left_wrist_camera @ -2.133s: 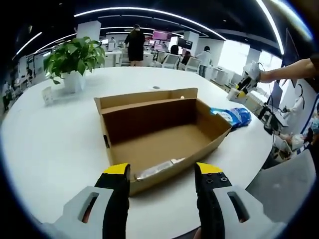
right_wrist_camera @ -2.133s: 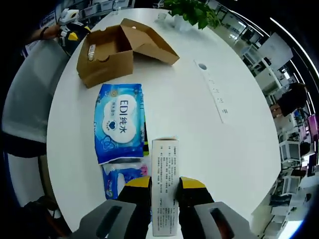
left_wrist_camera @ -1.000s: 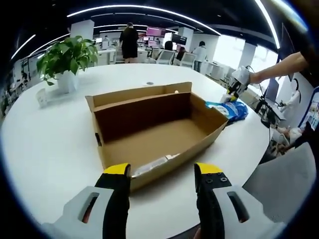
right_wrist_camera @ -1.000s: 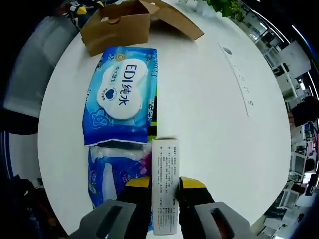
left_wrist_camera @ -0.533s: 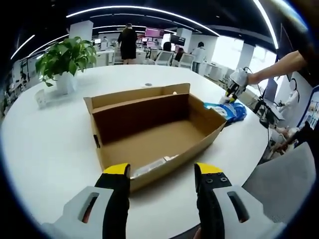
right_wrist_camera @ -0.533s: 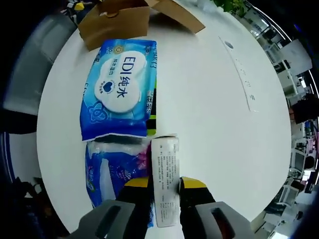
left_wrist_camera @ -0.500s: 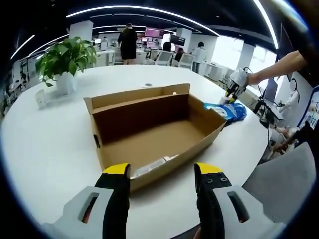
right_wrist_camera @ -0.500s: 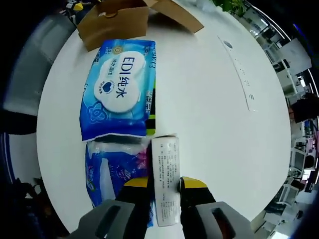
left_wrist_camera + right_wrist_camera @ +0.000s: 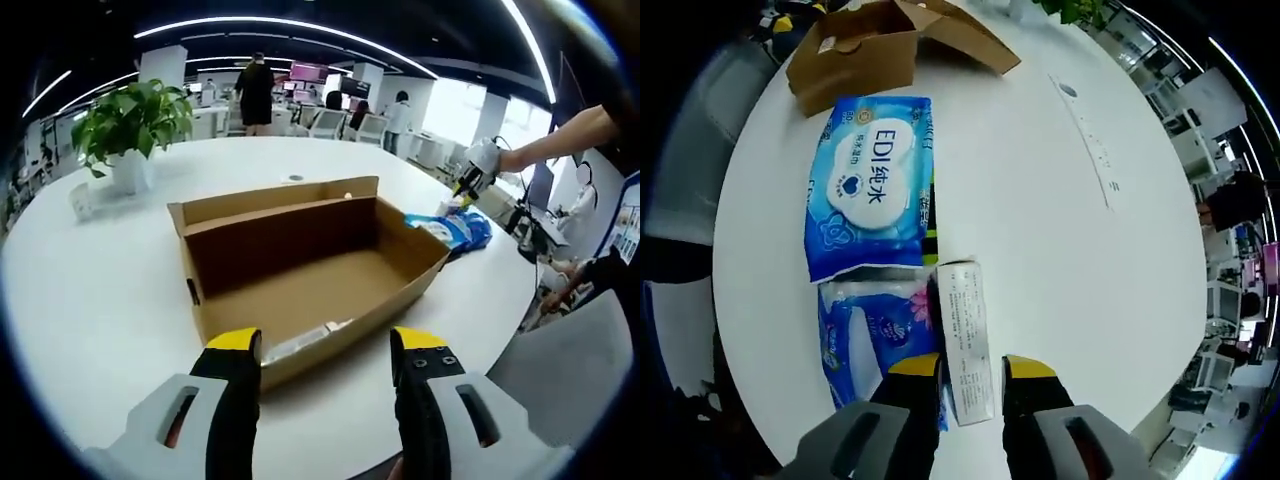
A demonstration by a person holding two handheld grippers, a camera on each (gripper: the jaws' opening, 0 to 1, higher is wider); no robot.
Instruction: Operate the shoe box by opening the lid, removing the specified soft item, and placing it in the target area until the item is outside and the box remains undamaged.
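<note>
The open cardboard shoe box (image 9: 310, 262) stands on the white round table, lid flap folded back. A small silvery packet (image 9: 300, 341) lies inside against its near wall. My left gripper (image 9: 327, 345) hovers open just in front of that wall, holding nothing. My right gripper (image 9: 972, 368) is open above a slim white carton (image 9: 965, 335), which lies tilted on the table, its lower end showing between the jaws. Beside the carton lie a blue EDI wipes pack (image 9: 870, 200) and a second blue pack (image 9: 875, 345). The right gripper (image 9: 468, 185) also appears far right, over the blue packs (image 9: 450, 230).
A potted plant (image 9: 130, 120) stands at the table's far left. A white strip (image 9: 1090, 140) lies on the table right of the packs. The table edge (image 9: 750, 300) is close on the left. The shoe box (image 9: 855, 55) and left gripper (image 9: 782, 22) sit far off.
The right gripper has let go of the white carton and drawn back; the carton now lies tilted on the table. The left gripper view has barely shifted.
</note>
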